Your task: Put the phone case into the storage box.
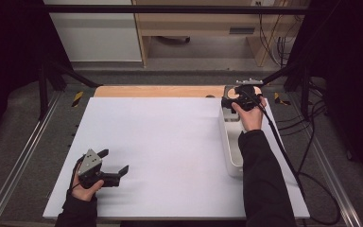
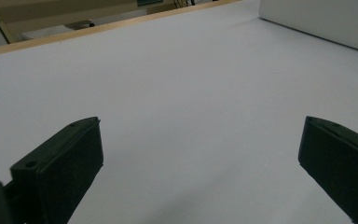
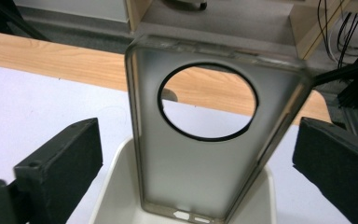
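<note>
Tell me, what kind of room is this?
Probably a lab or workshop set up for filming hand work. A white table sits inside a black metal frame, cables hang at the back, and a person holds a gripper in each hand.

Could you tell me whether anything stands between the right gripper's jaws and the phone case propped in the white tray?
Nothing visible does. The right gripper has its jaws open on either side of the translucent phone case, which stands upright in the white tray, with clear space between.
</note>
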